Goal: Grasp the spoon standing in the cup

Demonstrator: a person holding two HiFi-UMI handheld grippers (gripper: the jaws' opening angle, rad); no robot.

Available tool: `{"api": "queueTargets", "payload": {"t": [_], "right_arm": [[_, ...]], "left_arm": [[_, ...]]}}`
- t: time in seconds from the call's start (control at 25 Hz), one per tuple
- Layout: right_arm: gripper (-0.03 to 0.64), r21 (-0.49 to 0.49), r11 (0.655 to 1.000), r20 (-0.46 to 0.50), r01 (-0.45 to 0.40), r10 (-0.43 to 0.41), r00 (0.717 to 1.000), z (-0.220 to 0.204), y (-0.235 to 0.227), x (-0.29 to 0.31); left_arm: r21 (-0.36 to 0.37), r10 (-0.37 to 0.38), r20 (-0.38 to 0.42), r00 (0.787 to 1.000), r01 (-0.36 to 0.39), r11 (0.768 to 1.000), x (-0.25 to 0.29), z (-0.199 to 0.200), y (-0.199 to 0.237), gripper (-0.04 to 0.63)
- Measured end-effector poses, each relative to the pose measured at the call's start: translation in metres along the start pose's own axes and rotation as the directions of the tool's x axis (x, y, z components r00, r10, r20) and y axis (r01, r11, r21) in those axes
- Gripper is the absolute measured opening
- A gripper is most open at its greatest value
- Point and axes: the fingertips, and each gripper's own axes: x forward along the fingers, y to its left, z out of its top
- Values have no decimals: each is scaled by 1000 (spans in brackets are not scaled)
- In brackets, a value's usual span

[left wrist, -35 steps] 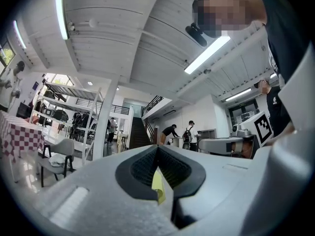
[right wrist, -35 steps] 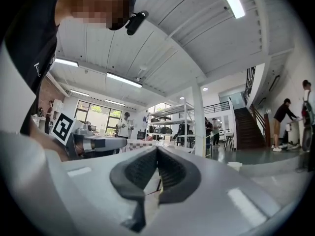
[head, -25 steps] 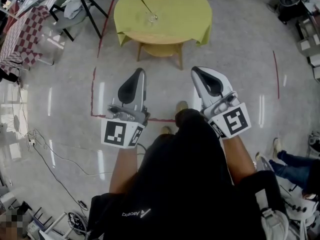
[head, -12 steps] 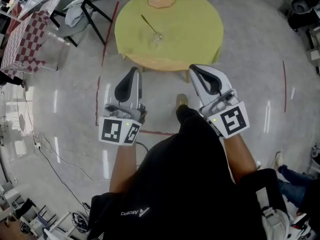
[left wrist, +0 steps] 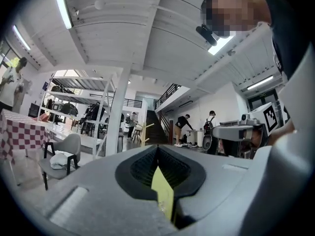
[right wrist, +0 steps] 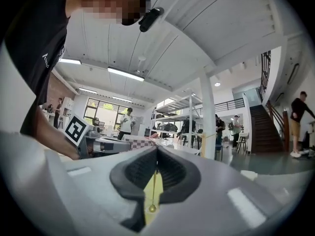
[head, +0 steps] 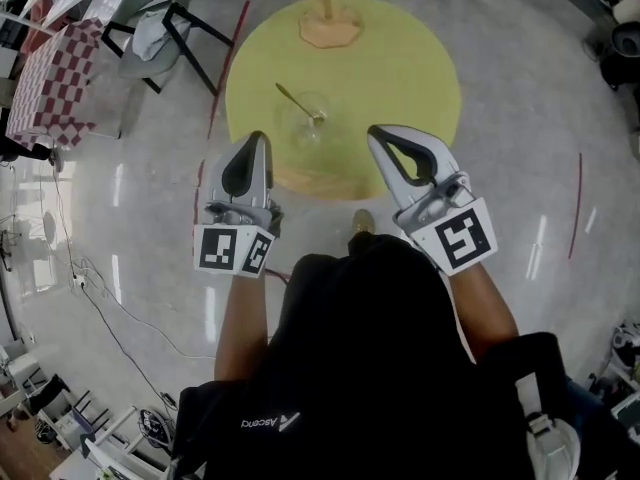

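A clear glass cup [head: 303,128] stands on the round yellow-green table [head: 400,78], near its front edge. A golden spoon [head: 293,101] leans in it, handle pointing up and to the left. My left gripper [head: 257,140] hangs just left of the cup, over the table's rim, with its jaws shut and empty. My right gripper [head: 378,133] hovers to the cup's right, also shut and holding nothing. In the right gripper view the closed jaws [right wrist: 156,151] frame a slit of yellow table with the thin spoon [right wrist: 153,195] in it. The left gripper view shows closed jaws [left wrist: 157,149] and only yellow table below.
A wooden stand [head: 325,26] sits at the table's far side. A grey chair [head: 150,18] with white cloth and a red-checked table [head: 55,68] stand at the far left. Red tape lines [head: 578,208] mark the floor; cables [head: 90,288] lie at the left.
The table and cup have come much closer in the head view. Both grippers, still shut, now reach the table's front edge on either side of the cup.
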Motion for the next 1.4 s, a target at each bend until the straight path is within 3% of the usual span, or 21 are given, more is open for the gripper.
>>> {"api": "queueTargets", "payload": {"t": [0.2,0.32,0.6,0.88,1.04,1.16,1.4], "right_arm": [[3,11,1000,9,-9,9,1000,2,-21,21],[3,8,1000,-4,0,0,1000,-1,-28,30],[3,5,998,-37,59,-58,998,-13,-40,54],[3,-2,994,-75,112,-112,991,-29,-38,68],[3,-4,991,-84,137,-137,987,-32,-41,58],[3,-5,989,-89,147,-146,985,-33,-44,54],[3,-7,989,-90,148,-148,985,-34,-44,55]], "left_arm": [[-22,12,-59,998,-14,1000,40,-23,26,21],[-44,-10,-91,996,6,999,62,-41,38,127],[-86,-98,-209,973,82,993,104,-99,59,184],[-125,-155,-281,947,124,984,125,-138,72,180],[-124,-172,-301,938,140,982,129,-146,60,101],[-118,-171,-307,936,140,983,131,-147,57,32],[-108,-185,-277,943,161,981,130,-131,50,12]]}}
